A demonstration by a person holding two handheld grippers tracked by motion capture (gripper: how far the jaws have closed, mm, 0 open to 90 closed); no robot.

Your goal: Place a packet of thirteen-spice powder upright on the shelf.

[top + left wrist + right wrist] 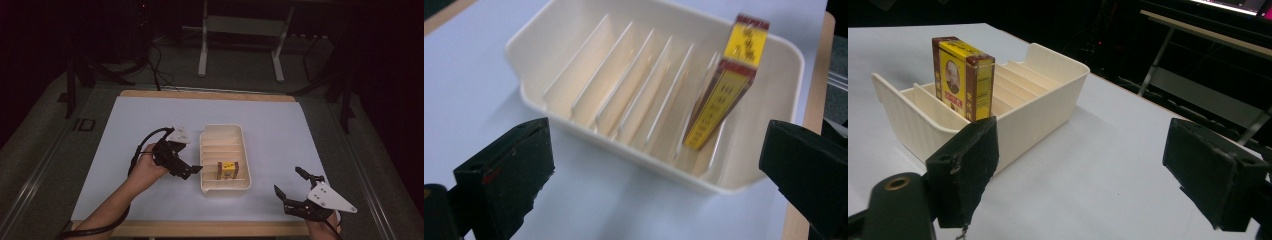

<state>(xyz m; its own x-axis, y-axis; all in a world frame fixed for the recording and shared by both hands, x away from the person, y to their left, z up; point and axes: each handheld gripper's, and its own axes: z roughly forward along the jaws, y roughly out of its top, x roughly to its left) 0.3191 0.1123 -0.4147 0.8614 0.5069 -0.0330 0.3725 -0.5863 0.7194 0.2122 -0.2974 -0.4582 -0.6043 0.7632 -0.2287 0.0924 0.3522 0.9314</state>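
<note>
Box (226, 170) stands in tray (206, 150) slot; my left gripper (192, 171) at its 9 o'clock, right gripper (290, 186), both wide, empty. Back left out level, no tray bump.

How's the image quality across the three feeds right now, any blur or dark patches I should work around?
High view: the room is dark beyond the lit white table; the yellow and red box is small and soft. Left gripper view: slightly blurred, so the box's print is unreadable in the cream slotted plastic tray. Right gripper view: the sharpest, with a black background.
</note>
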